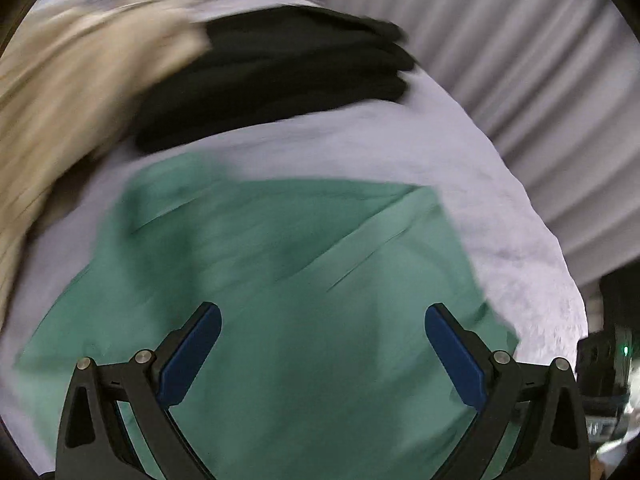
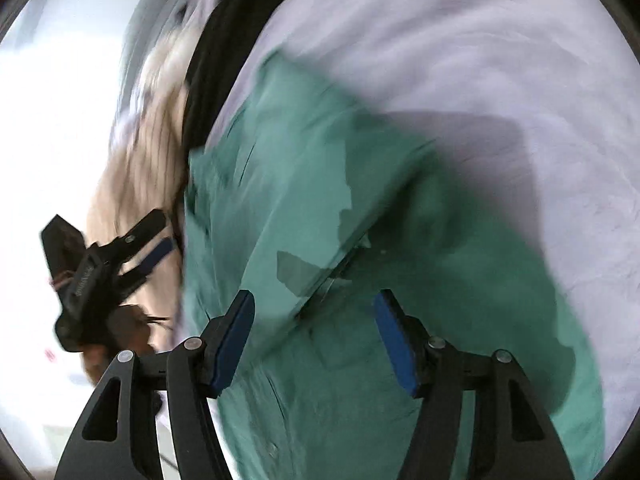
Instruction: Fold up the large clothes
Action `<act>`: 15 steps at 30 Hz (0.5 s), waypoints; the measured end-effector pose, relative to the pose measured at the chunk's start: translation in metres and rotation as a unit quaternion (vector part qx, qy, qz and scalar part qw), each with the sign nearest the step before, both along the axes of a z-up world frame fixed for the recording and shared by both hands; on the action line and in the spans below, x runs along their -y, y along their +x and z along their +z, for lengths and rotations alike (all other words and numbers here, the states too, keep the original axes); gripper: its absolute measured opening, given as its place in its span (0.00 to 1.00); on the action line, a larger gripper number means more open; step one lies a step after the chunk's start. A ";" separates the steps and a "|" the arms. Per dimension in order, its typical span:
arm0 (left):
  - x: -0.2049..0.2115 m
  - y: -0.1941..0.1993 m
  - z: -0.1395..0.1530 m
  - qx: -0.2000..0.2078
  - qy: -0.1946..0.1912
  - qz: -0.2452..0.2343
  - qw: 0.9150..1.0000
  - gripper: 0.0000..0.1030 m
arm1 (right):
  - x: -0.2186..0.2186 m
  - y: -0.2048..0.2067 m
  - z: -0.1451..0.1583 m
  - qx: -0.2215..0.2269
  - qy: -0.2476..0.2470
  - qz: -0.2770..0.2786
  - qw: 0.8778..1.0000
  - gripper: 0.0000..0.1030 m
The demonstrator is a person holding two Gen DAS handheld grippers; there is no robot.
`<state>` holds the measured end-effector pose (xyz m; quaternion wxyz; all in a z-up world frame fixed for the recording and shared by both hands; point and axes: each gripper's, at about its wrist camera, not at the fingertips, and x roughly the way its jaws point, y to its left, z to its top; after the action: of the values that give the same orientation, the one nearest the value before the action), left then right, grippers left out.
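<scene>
Green garment (image 1: 280,264) on pale sheet (image 1: 400,140), both grippers' fingers (image 2: 236,340) apart, lettering on the left gripper (image 2: 160,254) blurred

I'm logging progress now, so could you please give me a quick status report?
Left gripper open, right gripper open, both empty above the green garment. Garment lies on the white sheet, partly folded. Black clothes and beige cloth beyond it.

I can read no text anywhere. In my right wrist view, my left gripper (image 2: 160,236) carries pale lettering along its black body, but blur smears it past reading. In my left wrist view, a dark device (image 1: 608,364) at the right edge shows a small green light and faint markings lower down, also unreadable.
</scene>
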<state>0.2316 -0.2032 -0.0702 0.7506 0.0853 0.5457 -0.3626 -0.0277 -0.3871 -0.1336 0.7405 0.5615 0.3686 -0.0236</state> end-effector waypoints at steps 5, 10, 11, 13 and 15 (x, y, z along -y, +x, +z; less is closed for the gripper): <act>0.091 0.016 -0.030 -0.041 0.017 -0.044 0.998 0.76 | 0.024 -0.003 -0.030 0.040 0.093 -0.060 0.993 0.64; 0.134 0.012 -0.049 -0.038 0.063 -0.092 0.993 0.05 | 0.029 -0.003 -0.045 0.085 0.167 -0.095 0.978 0.55; 0.136 0.012 -0.046 -0.043 0.058 -0.094 0.993 0.04 | 0.032 -0.003 -0.045 0.097 0.178 -0.099 0.974 0.26; 0.136 0.013 -0.035 -0.040 0.043 -0.087 0.994 0.04 | 0.039 -0.005 -0.042 0.113 0.191 -0.103 0.970 0.02; 0.134 0.018 -0.022 -0.033 0.022 -0.077 0.996 0.04 | 0.047 -0.007 -0.027 0.117 0.161 -0.115 0.973 0.02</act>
<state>0.2497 -0.3370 -0.0922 0.6997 0.1314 0.5699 -0.4103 -0.0350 -0.4340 -0.1611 0.6704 0.7111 0.2114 0.0167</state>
